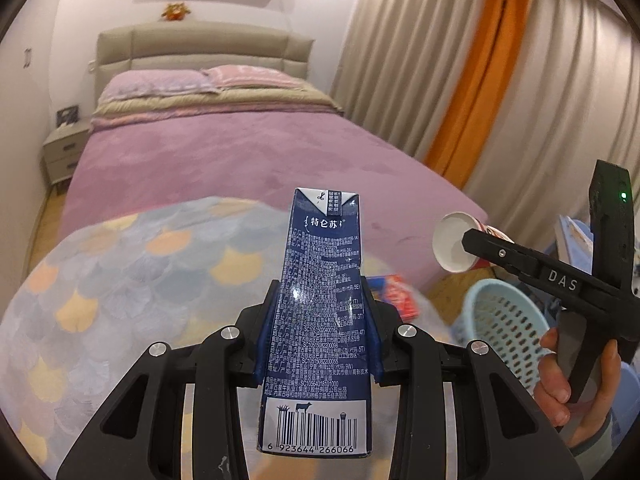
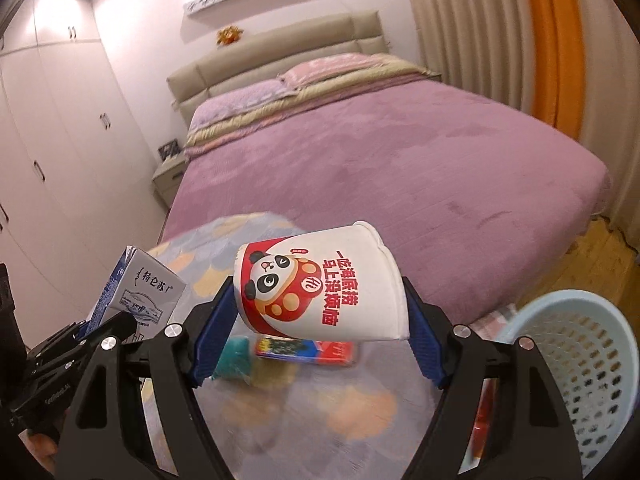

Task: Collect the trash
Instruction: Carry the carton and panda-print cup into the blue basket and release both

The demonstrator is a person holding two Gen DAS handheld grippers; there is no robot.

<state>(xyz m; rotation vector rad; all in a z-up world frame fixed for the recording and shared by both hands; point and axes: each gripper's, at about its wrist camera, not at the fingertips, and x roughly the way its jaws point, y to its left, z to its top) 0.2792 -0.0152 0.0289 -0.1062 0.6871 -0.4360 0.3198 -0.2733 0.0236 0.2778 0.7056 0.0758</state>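
Observation:
My left gripper (image 1: 320, 320) is shut on a dark blue milk carton (image 1: 320, 300), held upright above the patterned blanket; the carton also shows in the right wrist view (image 2: 140, 292). My right gripper (image 2: 320, 328) is shut on a white paper cup with a red panda print (image 2: 320, 284), held on its side; the cup also shows in the left wrist view (image 1: 456, 240). A light blue perforated trash basket (image 2: 580, 364) stands low at the right, just right of the cup, and shows in the left wrist view (image 1: 508, 320). A red and blue snack packet (image 2: 308, 350) and a teal wrapper (image 2: 234, 364) lie on the blanket under the cup.
A bed with a purple cover (image 2: 380, 152) fills the middle. A pastel scale-patterned blanket (image 1: 120, 280) covers the near surface. Beige and orange curtains (image 1: 480, 80) hang at the right. A nightstand (image 1: 66, 152) stands left of the bed. Wardrobes (image 2: 48, 120) line the left wall.

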